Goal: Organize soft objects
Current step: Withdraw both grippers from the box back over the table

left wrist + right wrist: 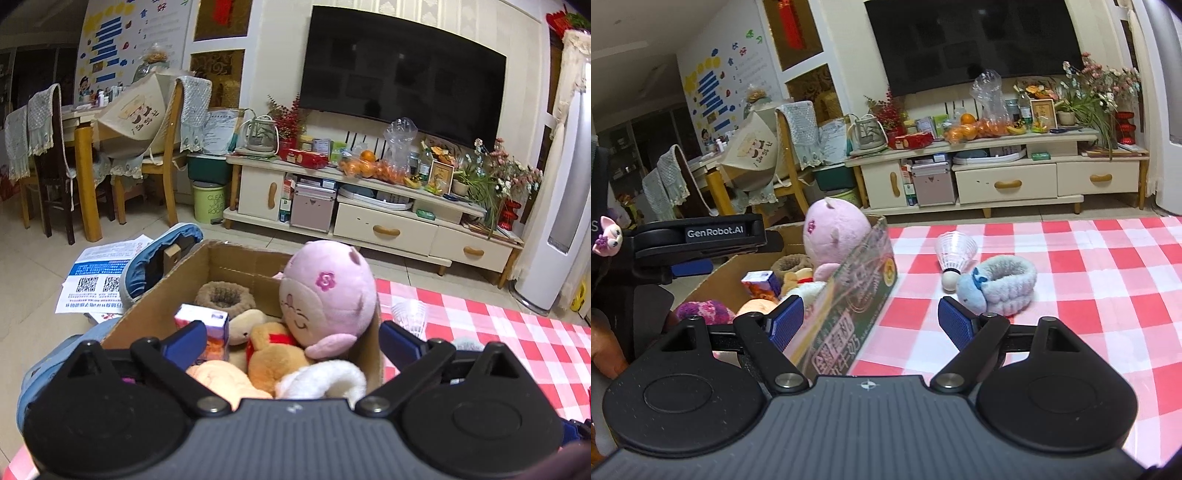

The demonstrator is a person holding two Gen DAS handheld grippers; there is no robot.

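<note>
Toys fill the cardboard box (pixel 864 295) at left: pink plush (pixel 327 295), orange bear (pixel 275 354). The left claw (pixel 291 341) hovers spread above them. Right of the box, the right claw (pixel 871 319) gapes empty; beyond it a shuttlecock (pixel 955 254) and blue scrunchie (pixel 1001 286) rest on the checkered counter (pixel 1089 280).

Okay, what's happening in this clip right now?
A person with two handheld grippers is packing soft things into a cardboard box. The pink plush and other toys already sit inside. Both the left gripper and right gripper are open and empty. A blue fuzzy headband and shuttlecock remain on the checkered tablecloth.
</note>
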